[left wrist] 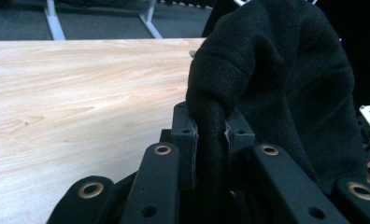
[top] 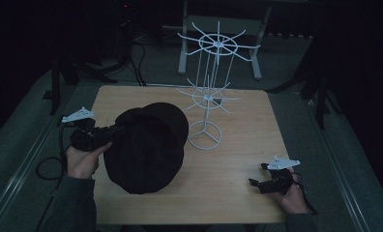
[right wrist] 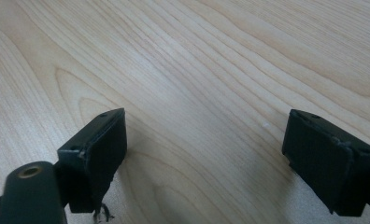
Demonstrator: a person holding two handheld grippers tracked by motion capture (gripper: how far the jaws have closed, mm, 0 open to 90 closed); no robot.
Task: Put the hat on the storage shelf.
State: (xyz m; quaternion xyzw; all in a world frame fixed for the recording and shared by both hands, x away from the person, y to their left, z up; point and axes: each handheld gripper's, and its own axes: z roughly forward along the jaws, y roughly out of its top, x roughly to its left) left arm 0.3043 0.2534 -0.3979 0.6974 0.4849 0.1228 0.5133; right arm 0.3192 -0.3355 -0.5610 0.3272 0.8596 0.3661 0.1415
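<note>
A black knitted hat [top: 146, 147] hangs over the left half of the wooden table [top: 238, 159], lifted off it. My left gripper [top: 113, 133] is shut on the hat's rim; in the left gripper view the two pads pinch a fold of the black hat [left wrist: 276, 79], with my left gripper [left wrist: 211, 135] low in the middle. A white wire display stand [top: 209, 96] with two tiers of spokes rises just right of the hat. My right gripper [top: 257, 182] rests near the table's front right corner, jaws wide apart over bare wood, seen as my right gripper [right wrist: 204, 161] with nothing between the pads.
The stand's round base [top: 204, 135] sits at the table's middle. A metal frame [top: 221, 43] stands on the floor behind the table. Cables [top: 49, 166] trail off the table's left side. Dark surroundings ring the table.
</note>
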